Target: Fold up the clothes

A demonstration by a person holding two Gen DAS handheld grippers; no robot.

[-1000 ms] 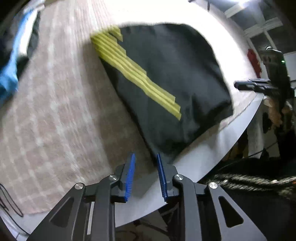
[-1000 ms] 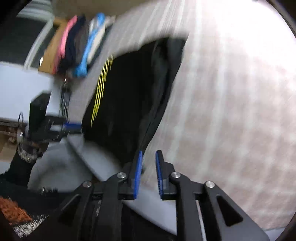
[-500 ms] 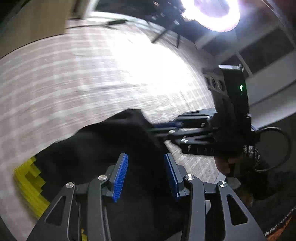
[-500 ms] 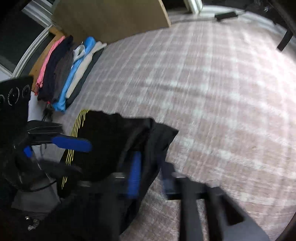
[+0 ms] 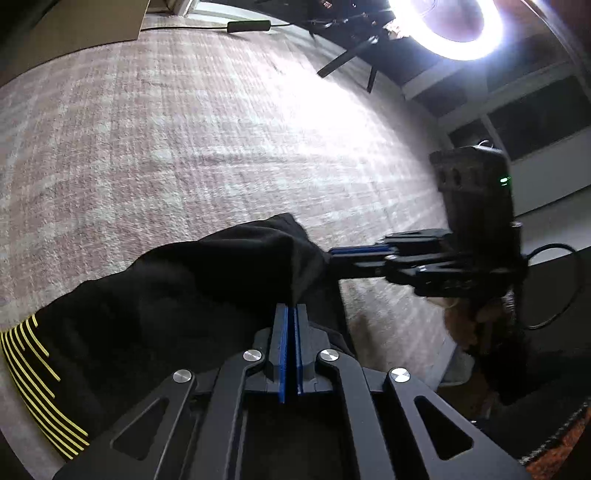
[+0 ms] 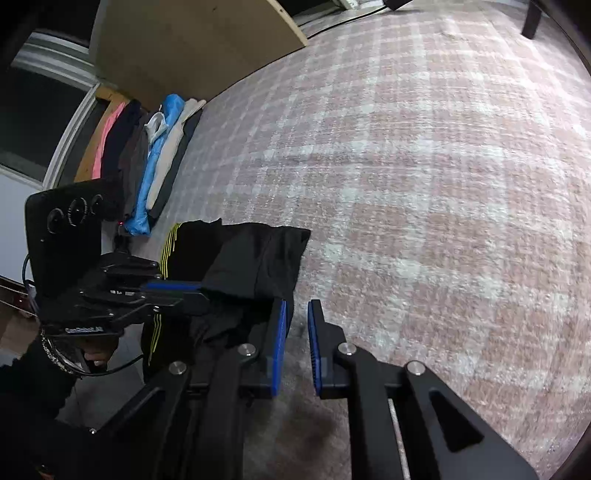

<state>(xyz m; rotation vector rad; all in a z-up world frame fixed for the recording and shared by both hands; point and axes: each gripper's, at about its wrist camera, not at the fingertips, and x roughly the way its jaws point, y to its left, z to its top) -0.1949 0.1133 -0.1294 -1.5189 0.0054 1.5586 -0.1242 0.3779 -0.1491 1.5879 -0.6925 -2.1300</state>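
Observation:
A black garment (image 5: 166,295) with thin yellow stripes (image 5: 33,387) lies bunched on the pink checked tablecloth (image 5: 184,147). My left gripper (image 5: 291,308) is shut on a raised fold of it, and the fabric peaks just ahead of the pads. The right wrist view shows the left gripper (image 6: 201,290) reaching into the black garment (image 6: 258,254) from the left. My right gripper (image 6: 297,304) stands at the garment's right edge with a narrow gap between its pads. Only tablecloth shows in that gap, and the cloth brushes its left finger. Seen from the left wrist, the right gripper (image 5: 332,256) points at the fold from the right.
A row of folded clothes (image 6: 155,162) in pink, dark, blue and cream lies at the cloth's far left edge, beside a wooden board (image 6: 192,48). A bright ring light (image 5: 461,29) on a stand glares at the far side. The checked tablecloth (image 6: 424,184) stretches wide to the right.
The left gripper swung from the table's edge onto the garment and closed on a fold. The right gripper moved in beside it. The garment, flat before, is now bunched up.

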